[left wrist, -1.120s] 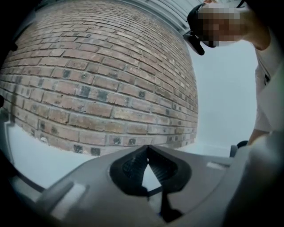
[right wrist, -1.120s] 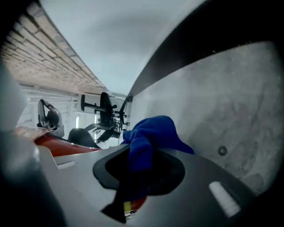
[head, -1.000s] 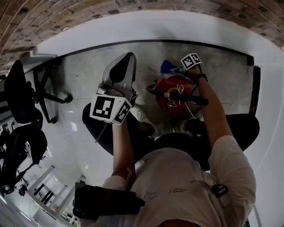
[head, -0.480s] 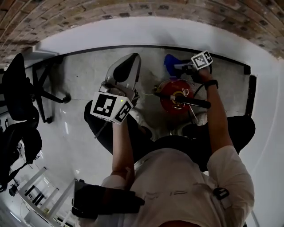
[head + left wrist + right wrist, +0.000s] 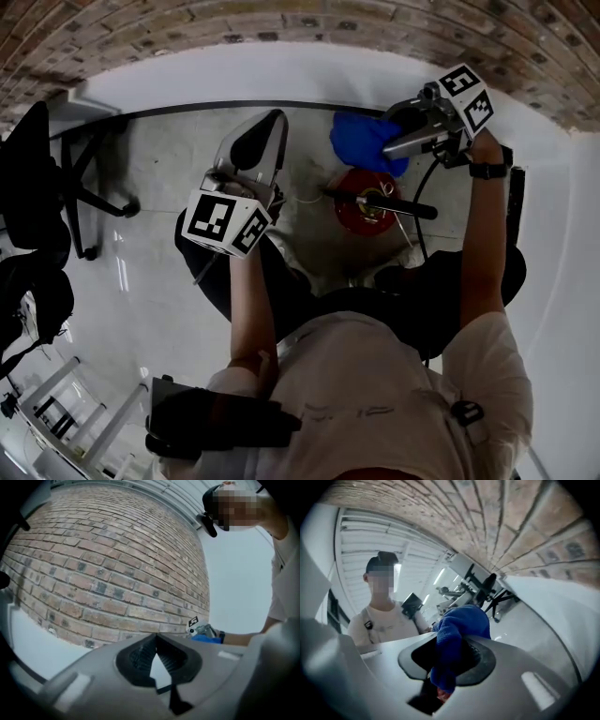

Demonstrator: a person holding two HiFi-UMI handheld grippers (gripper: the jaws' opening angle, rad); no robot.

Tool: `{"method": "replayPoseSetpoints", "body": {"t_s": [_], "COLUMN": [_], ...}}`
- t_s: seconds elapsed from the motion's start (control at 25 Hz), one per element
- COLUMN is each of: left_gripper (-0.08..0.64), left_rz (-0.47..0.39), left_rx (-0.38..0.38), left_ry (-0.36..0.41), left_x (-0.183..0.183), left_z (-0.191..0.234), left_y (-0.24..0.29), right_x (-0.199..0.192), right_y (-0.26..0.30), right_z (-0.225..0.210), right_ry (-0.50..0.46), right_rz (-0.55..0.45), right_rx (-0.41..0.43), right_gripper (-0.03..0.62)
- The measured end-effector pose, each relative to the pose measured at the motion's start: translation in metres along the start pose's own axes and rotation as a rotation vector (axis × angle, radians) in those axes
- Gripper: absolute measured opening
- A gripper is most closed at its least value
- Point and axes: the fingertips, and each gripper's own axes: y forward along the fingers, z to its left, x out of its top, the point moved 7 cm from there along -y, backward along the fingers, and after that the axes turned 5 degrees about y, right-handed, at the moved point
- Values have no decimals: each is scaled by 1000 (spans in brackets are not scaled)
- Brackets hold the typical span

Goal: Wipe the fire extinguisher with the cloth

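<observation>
Arms both reach forward from the person's chest, the right one stretched out nearly straight and the left bent at the elbow. The right gripper (image 5: 401,136) is held up and tipped toward the person's left, and its jaws are clamped on the blue cloth (image 5: 361,142), which bunches out past the fingertips; the right gripper view shows the cloth's fold pinched between the two pads and a tail of it hanging down behind them. The left gripper (image 5: 270,122) points away from the person, level with the right one and well apart from it. In the left gripper view its jaws meet at the tips with nothing between them, facing a brick wall (image 5: 103,564). The red fire extinguisher (image 5: 361,214) stands upright on the floor (image 5: 178,159) below and between the two grippers, nearer the right one, just under the cloth but not touching it. A black hose (image 5: 412,208) lies across its top.
</observation>
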Motion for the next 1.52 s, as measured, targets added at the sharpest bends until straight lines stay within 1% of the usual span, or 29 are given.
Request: {"method": "replayPoseSetpoints", "body": {"t_s": [0.08,0.12,0.16,0.32,0.4,0.48,0.52,0.56,0.6,0.68,0.72,0.8,0.88,1.04,1.08,1.2,1.24,1.32,1.48,1.52], "left_gripper": [3,3,3,3,3,3,3,3,3,2,3,2,3,2,2,3,3,3,2,3], "left_rz": [-1,-2,-3,-4,-1,7,12,17,22,33,38,50,64,93,102,125,129,131,133,131], "left_rx": [3,5,7,19,25,29,31,32,32,34,36,43,53,79,86,98,96,92,99,92], "left_ry": [-1,0,0,-6,-10,-16,-19,-24,-28,-34,-36,-40,-44,-51,-52,-49,-47,-43,-49,-49], "left_x": [1,1,2,1,-1,-5,-7,-10,-13,-19,-22,-27,-32,-44,-47,-54,-56,-58,-57,-55], "left_z": [0,0,0,3,5,7,8,9,9,11,13,17,21,28,29,31,30,30,30,28], "left_y": [-3,-5,-6,-12,-13,-13,-13,-12,-11,-9,-8,-7,-6,-5,-5,-4,-4,-3,-4,-3], "right_x": [3,2,-1,-23,-26,-25,-29,-38,-55,-104,-130,-175,-210,-242,-250,-283,-292,-300,-293,-287], "right_y": [23,31,38,58,63,64,62,58,53,44,40,34,31,35,37,41,40,38,36,35], "right_z": [11,9,4,-37,-53,-71,-85,-102,-122,-166,-187,-226,-256,-294,-304,-337,-344,-349,-340,-333], "right_ry": [-3,21,57,205,241,256,271,296,332,418,454,491,480,436,420,351,336,326,279,269], "right_rz": [98,145,192,384,412,394,399,433,500,675,741,827,883,894,916,1014,1029,1019,951,922], "right_rx": [92,114,117,48,62,61,31,-17,-74,-178,-219,-292,-348,-370,-394,-515,-544,-554,-567,-556], "right_gripper": [89,89,87,87,87,87,86,86,84,84,83,81,80,78,77,75,74,77,77,77]}}
